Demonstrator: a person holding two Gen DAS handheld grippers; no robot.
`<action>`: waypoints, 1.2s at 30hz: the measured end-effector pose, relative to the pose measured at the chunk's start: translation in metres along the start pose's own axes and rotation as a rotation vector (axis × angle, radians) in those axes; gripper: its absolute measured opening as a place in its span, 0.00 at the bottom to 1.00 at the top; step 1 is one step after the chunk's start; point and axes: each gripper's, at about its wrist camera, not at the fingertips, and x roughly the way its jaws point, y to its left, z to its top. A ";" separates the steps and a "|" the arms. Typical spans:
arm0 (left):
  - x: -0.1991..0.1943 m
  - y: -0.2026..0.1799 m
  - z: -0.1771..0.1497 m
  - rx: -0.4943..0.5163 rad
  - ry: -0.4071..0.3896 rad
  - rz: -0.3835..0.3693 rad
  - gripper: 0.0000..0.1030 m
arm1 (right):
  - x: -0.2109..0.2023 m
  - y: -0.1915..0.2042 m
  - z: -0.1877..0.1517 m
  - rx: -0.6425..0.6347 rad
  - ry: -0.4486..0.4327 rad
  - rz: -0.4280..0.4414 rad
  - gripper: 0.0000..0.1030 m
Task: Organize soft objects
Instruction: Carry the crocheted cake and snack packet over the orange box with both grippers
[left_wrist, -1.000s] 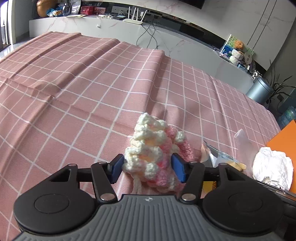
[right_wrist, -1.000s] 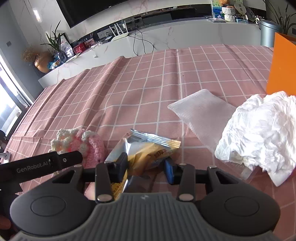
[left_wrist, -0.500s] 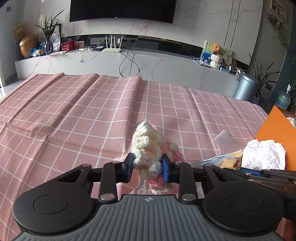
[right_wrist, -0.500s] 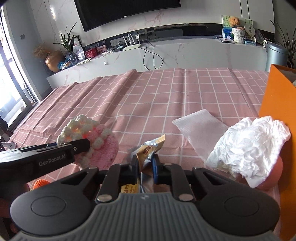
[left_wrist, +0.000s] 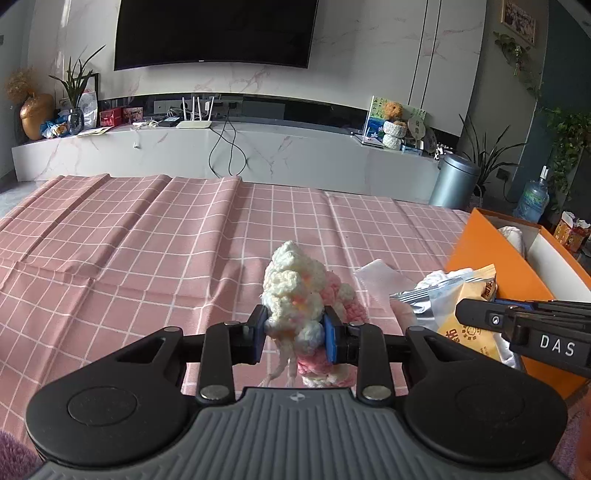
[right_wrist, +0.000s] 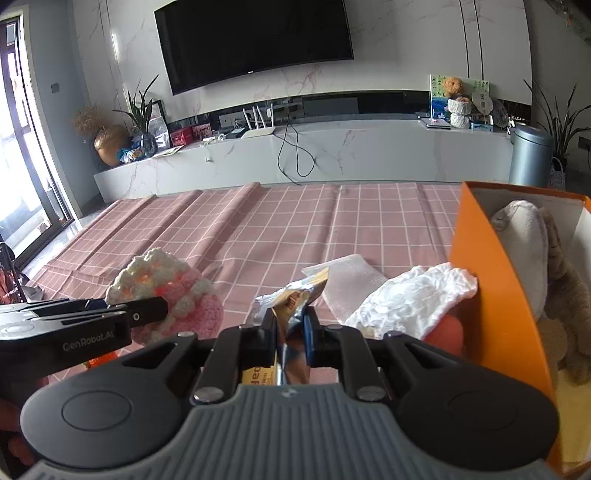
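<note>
Tools both clenched: left tool (left_wrist: 294, 332) on crochet toy (left_wrist: 295, 291), right tool (right_wrist: 291, 334) on snack packet (right_wrist: 295, 299).

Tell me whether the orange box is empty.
Not empty. The orange box stands open-topped, with a beige plush toy lying inside.

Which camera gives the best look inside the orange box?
The right wrist view. It looks over the orange box's near wall into its white interior, where a plush toy lies. The left wrist view catches the box at the frame's edge, showing only a sliver of the inside.
</note>
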 end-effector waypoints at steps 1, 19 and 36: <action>-0.004 -0.003 0.000 -0.007 -0.003 -0.012 0.34 | -0.009 -0.003 0.001 0.002 -0.016 -0.002 0.12; -0.045 -0.105 0.032 0.128 -0.082 -0.272 0.34 | -0.132 -0.098 0.027 0.066 -0.214 -0.157 0.12; 0.008 -0.219 0.037 0.368 0.027 -0.481 0.34 | -0.108 -0.206 0.038 -0.026 -0.051 -0.350 0.12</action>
